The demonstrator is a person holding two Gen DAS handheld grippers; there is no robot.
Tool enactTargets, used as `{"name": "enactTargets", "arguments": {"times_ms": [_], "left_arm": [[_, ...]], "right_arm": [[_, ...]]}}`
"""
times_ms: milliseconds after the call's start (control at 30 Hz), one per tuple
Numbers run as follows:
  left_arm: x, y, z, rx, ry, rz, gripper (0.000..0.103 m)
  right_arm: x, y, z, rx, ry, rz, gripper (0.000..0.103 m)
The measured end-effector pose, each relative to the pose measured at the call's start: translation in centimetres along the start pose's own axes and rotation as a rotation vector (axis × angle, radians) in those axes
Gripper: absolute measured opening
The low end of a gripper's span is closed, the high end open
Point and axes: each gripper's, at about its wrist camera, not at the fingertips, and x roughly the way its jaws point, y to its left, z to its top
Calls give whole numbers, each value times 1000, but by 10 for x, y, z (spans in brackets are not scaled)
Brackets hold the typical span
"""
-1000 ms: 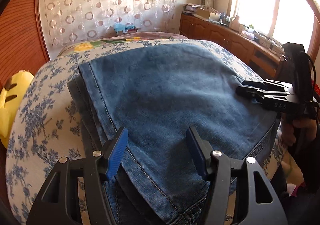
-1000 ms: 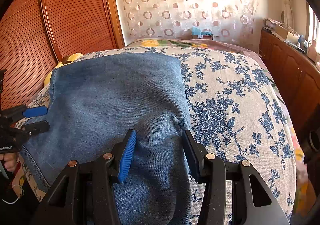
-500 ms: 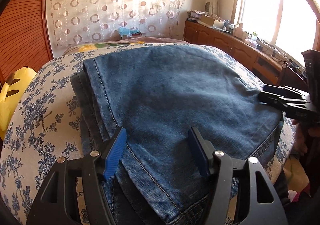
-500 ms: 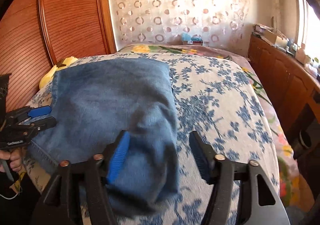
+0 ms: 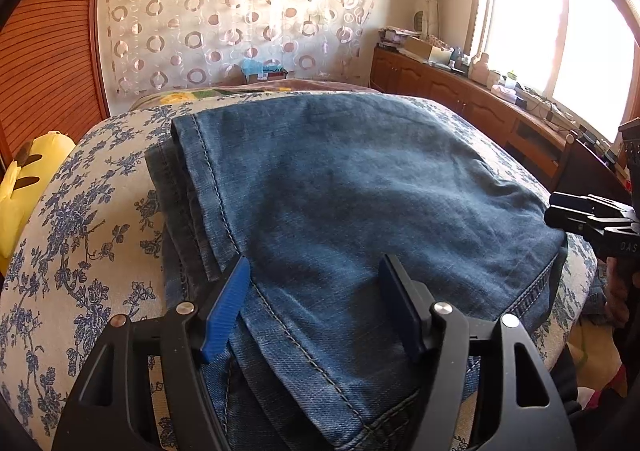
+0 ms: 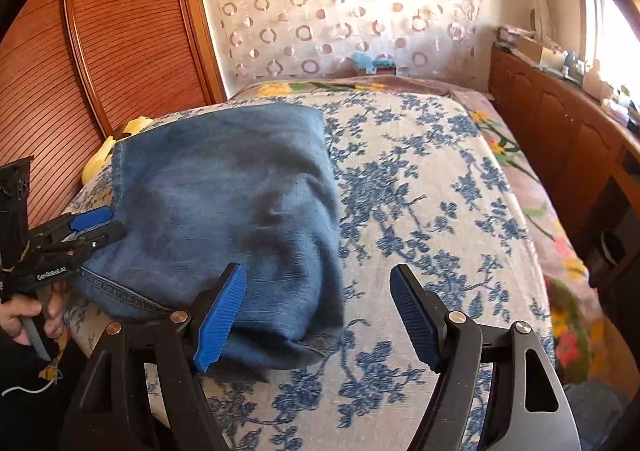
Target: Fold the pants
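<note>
The folded blue jeans (image 5: 360,203) lie on the bed (image 6: 440,179) with its blue-flowered cover, towards the bed's near left part; a stitched hem edge runs along their left side, stacked layers showing beneath it; the left hand-held gripper (image 5: 316,303) hovers just over the near end of the jeans, jaws apart with denim under the gap but no pad pressing on it; the right hand-held gripper (image 6: 320,311) stands at the jeans' near right corner, its jaws having just been opening, now wide, the fold lying loose between them; a yellow pillow (image 5: 24,187) sits at the bed's far left edge.
</note>
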Motion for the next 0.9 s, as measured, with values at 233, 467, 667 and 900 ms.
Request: {"name": "enactTargets", "arguments": {"times_ms": [233, 467, 667, 900], "left_arm": [[0, 0, 0, -3, -4, -2, 68], [-1, -1, 0, -5, -5, -9, 68], [0, -1, 0, -7, -5, -11, 68], [0, -3, 2, 1, 9, -4, 68]], "right_arm": [[9, 8, 3, 4, 33, 8, 76], [24, 8, 4, 40, 79, 35, 67], [28, 11, 7, 51, 98, 64, 50], [29, 9, 12, 61, 98, 104, 26]]}}
